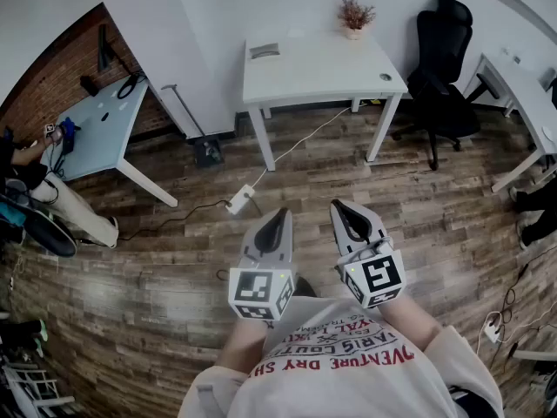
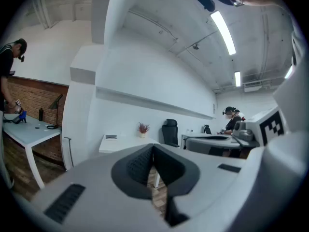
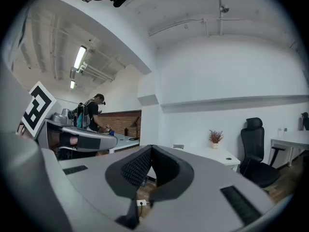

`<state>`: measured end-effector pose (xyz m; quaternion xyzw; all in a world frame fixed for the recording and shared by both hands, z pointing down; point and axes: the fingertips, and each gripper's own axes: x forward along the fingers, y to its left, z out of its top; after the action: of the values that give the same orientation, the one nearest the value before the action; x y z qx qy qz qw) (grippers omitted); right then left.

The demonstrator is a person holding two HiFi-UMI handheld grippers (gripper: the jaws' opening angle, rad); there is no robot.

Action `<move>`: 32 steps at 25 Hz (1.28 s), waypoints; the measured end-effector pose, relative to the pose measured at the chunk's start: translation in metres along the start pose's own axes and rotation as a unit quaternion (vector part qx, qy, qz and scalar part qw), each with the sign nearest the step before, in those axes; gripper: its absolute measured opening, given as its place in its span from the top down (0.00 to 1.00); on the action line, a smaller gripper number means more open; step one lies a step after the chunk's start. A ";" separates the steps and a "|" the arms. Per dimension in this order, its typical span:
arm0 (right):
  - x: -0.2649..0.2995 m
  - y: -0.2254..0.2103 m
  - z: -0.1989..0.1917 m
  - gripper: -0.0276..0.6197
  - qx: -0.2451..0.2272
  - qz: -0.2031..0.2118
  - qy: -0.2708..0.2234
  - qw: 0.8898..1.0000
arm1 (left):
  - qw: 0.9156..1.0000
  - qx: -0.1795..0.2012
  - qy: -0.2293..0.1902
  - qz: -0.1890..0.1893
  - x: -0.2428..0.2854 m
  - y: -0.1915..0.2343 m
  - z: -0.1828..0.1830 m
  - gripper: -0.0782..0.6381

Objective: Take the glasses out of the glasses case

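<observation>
My left gripper [image 1: 280, 214] and right gripper [image 1: 338, 205] are held side by side in front of the person's chest, over the wooden floor, both pointing about level toward a white table [image 1: 322, 81]. Each has its jaws closed tip to tip with nothing between them, as the left gripper view [image 2: 153, 147] and the right gripper view [image 3: 151, 148] show. A small flat grey object [image 1: 265, 51] lies on the far left of that table, also visible in the left gripper view [image 2: 111, 137]; I cannot tell whether it is the glasses case. No glasses are visible.
A potted plant [image 1: 355, 16] stands at the table's back edge. A black office chair [image 1: 442, 68] is to its right, a pale blue desk [image 1: 96, 129] to the left. A power strip [image 1: 239, 199] and cable lie on the floor ahead. People work at side desks.
</observation>
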<state>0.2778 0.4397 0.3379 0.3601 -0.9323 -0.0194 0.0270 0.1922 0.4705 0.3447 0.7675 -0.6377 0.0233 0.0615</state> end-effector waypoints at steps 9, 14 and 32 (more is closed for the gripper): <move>0.001 -0.002 -0.010 0.94 0.017 0.006 0.011 1.000 | 1.000 -0.004 0.013 0.002 0.005 -0.001 -0.008 0.88; 0.001 -0.005 -0.011 0.94 0.023 0.007 -0.001 1.000 | 1.000 -0.006 0.023 0.005 0.006 -0.001 -0.012 0.88; 0.111 -0.070 -0.020 0.94 0.050 -0.031 0.027 0.998 | 0.999 -0.028 0.037 -0.015 0.111 0.073 -0.001 0.88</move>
<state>0.2432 0.3129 0.3576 0.3901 -0.9195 0.0360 0.0335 0.1416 0.3497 0.3634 0.7738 -0.6235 0.0330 0.1066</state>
